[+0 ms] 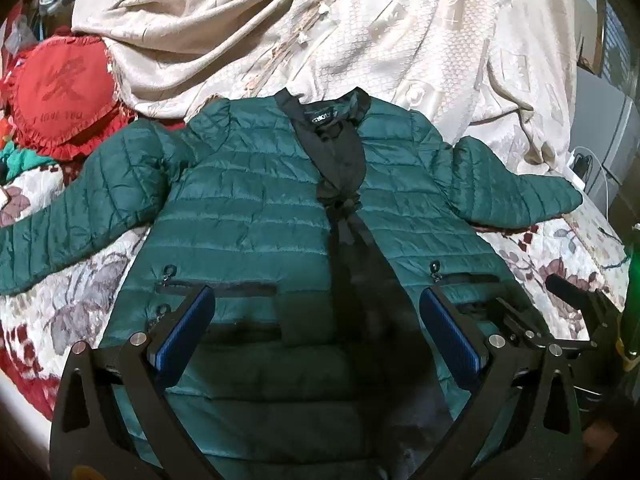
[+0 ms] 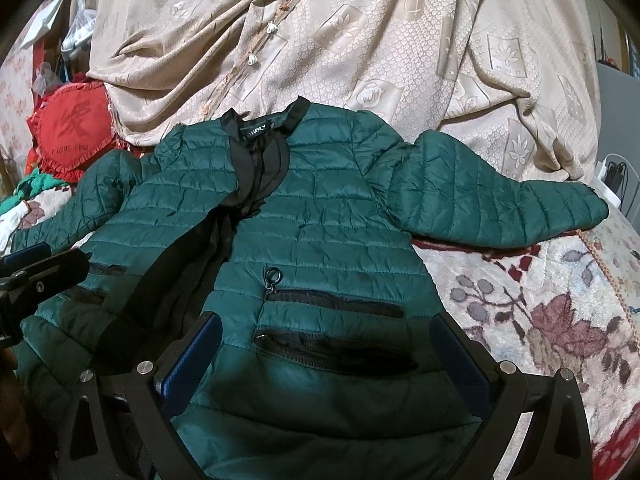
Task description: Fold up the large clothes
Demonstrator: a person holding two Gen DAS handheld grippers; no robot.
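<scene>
A dark green quilted jacket point(image 1: 256, 208) lies face up on the bed, front open, black lining showing, both sleeves spread out to the sides. It also shows in the right wrist view point(image 2: 332, 216). My left gripper point(image 1: 316, 300) is open and empty, hovering over the jacket's lower front near the hem. My right gripper point(image 2: 326, 328) is open and empty, over the jacket's right pocket zips point(image 2: 336, 300). The right gripper also shows at the right edge of the left wrist view point(image 1: 572, 292); the left gripper shows at the left edge of the right wrist view point(image 2: 40, 264).
A flowered blanket point(image 2: 540, 312) covers the bed. A beige patterned cloth point(image 1: 360, 40) is heaped behind the jacket's collar. A red frilled cushion point(image 1: 64, 92) lies at the far left. A power strip with cables point(image 2: 612, 176) sits at the far right.
</scene>
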